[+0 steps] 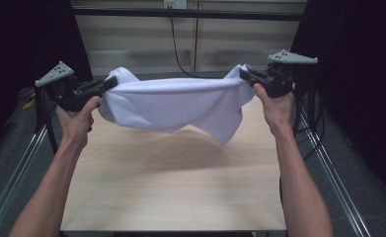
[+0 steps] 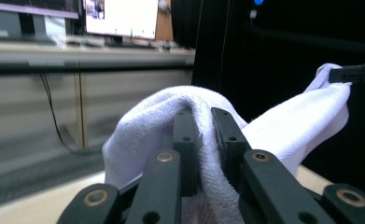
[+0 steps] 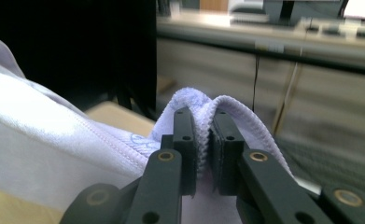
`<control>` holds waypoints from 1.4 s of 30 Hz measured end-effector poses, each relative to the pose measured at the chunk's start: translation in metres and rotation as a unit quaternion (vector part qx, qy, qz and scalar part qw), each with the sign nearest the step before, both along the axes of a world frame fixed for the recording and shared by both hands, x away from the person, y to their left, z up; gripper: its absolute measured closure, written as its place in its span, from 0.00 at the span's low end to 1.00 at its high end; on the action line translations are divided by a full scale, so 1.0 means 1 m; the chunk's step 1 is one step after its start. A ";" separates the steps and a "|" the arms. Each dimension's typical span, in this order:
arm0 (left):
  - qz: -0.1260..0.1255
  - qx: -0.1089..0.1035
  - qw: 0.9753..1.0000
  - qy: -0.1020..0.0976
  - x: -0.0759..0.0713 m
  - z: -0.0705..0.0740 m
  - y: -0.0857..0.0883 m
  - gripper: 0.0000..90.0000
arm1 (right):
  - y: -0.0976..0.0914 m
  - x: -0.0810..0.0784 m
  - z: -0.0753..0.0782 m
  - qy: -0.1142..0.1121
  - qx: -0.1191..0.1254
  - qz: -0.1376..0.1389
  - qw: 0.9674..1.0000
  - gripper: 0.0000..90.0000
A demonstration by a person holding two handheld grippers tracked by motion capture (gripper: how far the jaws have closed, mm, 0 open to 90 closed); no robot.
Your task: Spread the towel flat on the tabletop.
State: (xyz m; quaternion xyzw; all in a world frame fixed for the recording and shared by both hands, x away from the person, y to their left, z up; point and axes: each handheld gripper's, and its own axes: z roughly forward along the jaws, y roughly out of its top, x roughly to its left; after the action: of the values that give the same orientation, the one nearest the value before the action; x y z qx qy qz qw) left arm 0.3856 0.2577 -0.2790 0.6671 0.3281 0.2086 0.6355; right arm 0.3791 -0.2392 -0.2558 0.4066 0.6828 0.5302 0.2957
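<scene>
A white towel [image 1: 173,106] hangs in the air above the wooden table [image 1: 175,192], stretched between my two grippers and sagging in the middle, with one corner drooping lower on the right. My left gripper [image 1: 112,83] is shut on the towel's left end; in the left gripper view the towel [image 2: 147,126] bulges over the two black jaws that pinch it. My right gripper [image 1: 244,74] is shut on the right end; in the right gripper view a folded towel edge [image 3: 206,135] is squeezed between the jaws, and the rest of the cloth [image 3: 45,144] runs off to the left.
Metal rails [image 1: 22,163] run along both sides of the table. A cable [image 1: 175,49] hangs down the light panelled wall behind it. Dark curtains stand at left and right. Cables [image 1: 311,128] trail beside the right rail.
</scene>
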 end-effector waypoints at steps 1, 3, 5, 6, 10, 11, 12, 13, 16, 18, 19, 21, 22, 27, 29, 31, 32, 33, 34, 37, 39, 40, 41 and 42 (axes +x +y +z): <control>-0.001 0.011 1.000 -0.014 -0.003 0.003 0.001 0.91 | 0.001 0.000 0.005 -0.010 0.003 0.004 1.000 0.92; -0.003 0.014 1.000 -0.016 -0.011 -0.001 0.002 0.90 | 0.002 -0.003 0.008 -0.021 0.006 0.012 1.000 0.92; -0.008 0.024 1.000 -0.012 -0.017 -0.017 0.003 0.90 | 0.004 -0.009 -0.005 -0.018 0.007 0.019 1.000 0.92; -0.008 0.024 1.000 -0.012 -0.017 -0.017 0.003 0.90 | 0.005 -0.012 -0.017 -0.007 0.001 0.021 1.000 0.92; -0.029 0.050 0.997 0.041 -0.038 -0.092 0.002 0.90 | 0.006 -0.030 -0.090 0.052 0.001 0.036 0.998 0.92; -0.036 0.050 0.997 0.053 -0.043 -0.107 0.002 0.90 | 0.006 -0.034 -0.109 0.069 0.002 0.037 0.997 0.92; -0.037 0.056 0.995 0.069 -0.049 -0.121 0.003 0.90 | 0.006 -0.040 -0.126 0.087 0.001 0.039 0.995 0.92; -0.043 0.069 0.994 0.077 -0.057 -0.133 0.003 0.90 | 0.005 -0.046 -0.141 0.098 0.003 0.042 0.994 0.92; -0.064 0.095 0.988 0.101 -0.078 -0.161 0.000 0.90 | 0.003 -0.066 -0.172 0.125 0.000 0.052 0.991 0.90; -0.081 0.094 0.985 0.117 -0.090 -0.172 -0.002 0.90 | 0.002 -0.079 -0.186 0.144 -0.011 0.057 0.988 0.88; -0.081 0.094 0.985 0.117 -0.090 -0.172 -0.002 0.89 | 0.001 -0.086 -0.192 0.150 -0.013 0.059 0.987 0.85; -0.094 0.097 0.982 0.131 -0.100 -0.181 -0.002 0.89 | 0.000 -0.093 -0.198 0.161 -0.019 0.059 0.985 0.82; -0.096 0.104 0.979 0.144 -0.110 -0.186 -0.001 0.86 | -0.002 -0.108 -0.208 0.175 -0.037 0.059 0.982 0.72; -0.103 0.101 0.976 0.160 -0.125 -0.189 0.010 0.76 | -0.009 -0.137 -0.214 0.194 -0.035 0.072 0.978 0.57; -0.090 0.088 0.979 0.162 -0.126 -0.189 0.016 0.66 | -0.024 -0.149 -0.207 0.180 -0.017 0.063 0.981 0.55; -0.082 0.088 0.980 0.159 -0.121 -0.187 0.015 0.62 | -0.034 -0.145 -0.204 0.179 -0.015 0.047 0.983 0.54; -0.082 0.088 0.980 0.159 -0.121 -0.187 0.015 0.60 | -0.038 -0.143 -0.203 0.179 -0.015 0.035 0.983 0.54; -0.090 0.075 0.982 0.149 -0.115 -0.180 0.011 0.59 | -0.041 -0.140 -0.203 0.176 -0.006 0.031 0.984 0.57; -0.095 0.073 0.983 0.140 -0.112 -0.175 0.008 0.60 | -0.042 -0.137 -0.202 0.176 -0.003 0.027 0.984 0.60; -0.101 0.073 0.984 0.128 -0.094 -0.166 -0.004 0.64 | -0.046 -0.121 -0.206 0.175 -0.003 0.011 0.984 0.70; -0.103 0.074 0.983 0.135 -0.086 -0.166 -0.009 0.66 | -0.048 -0.115 -0.208 0.179 0.002 0.005 0.984 0.72; -0.094 0.090 0.981 0.143 -0.073 -0.173 -0.017 0.67 | -0.051 -0.104 -0.215 0.189 -0.008 -0.020 0.982 0.73; -0.091 0.093 0.979 0.157 -0.066 -0.180 -0.020 0.67 | -0.053 -0.099 -0.220 0.199 -0.006 -0.021 0.980 0.70; -0.090 0.097 0.977 0.166 -0.063 -0.188 -0.021 0.67 | -0.054 -0.096 -0.225 0.208 -0.011 -0.024 0.978 0.67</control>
State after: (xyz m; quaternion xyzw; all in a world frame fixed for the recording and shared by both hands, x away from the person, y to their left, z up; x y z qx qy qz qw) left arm 0.3230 0.2363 -0.4666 0.7776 0.3461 0.0680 0.5204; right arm 0.2831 -0.2927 -0.4811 0.5212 0.7250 0.4193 0.1640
